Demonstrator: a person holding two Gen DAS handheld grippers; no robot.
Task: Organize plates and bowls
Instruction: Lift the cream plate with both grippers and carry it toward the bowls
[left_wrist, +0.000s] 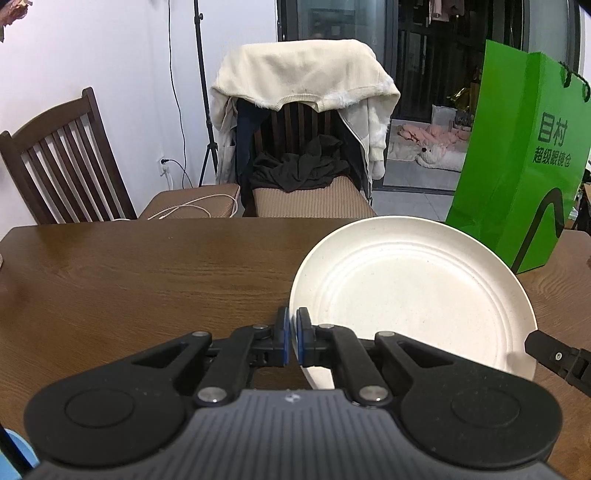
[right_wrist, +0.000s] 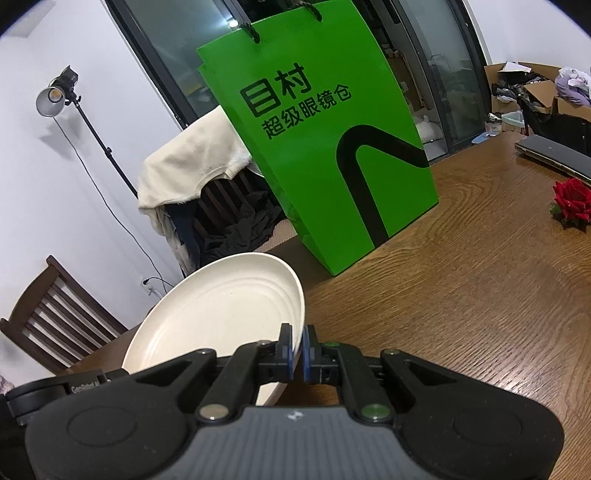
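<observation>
- Beyond the far edge of the table (left_wrist: 129, 280), toward its left, a dark slatted wooden chair (left_wrist: 62, 155) stands against the white wall, with a white cable (left_wrist: 184, 210) lying on its cushion.
- Next along that far edge, a second chair is draped with a cream jacket (left_wrist: 303, 74), and dark clothes are heaped on its seat.
- Over the near middle of the table, the left gripper (left_wrist: 293, 339) is clamped on the left rim of the cream plate (left_wrist: 413, 295), blue pads pressed to either side of it.
- That plate is held clear of the wood and tilted, its far edge raised, as the right wrist view shows.
- At the plate's opposite rim, the right gripper (right_wrist: 300, 350) pinches it in the same way, jaws closed on the thin edge.
- Behind the plate, near the far edge, a green paper bag (right_wrist: 325, 147) stands upright.
- Toward the right edge lie a red rose (right_wrist: 571, 201) and, further back, a dark flat device (right_wrist: 554, 153).
</observation>
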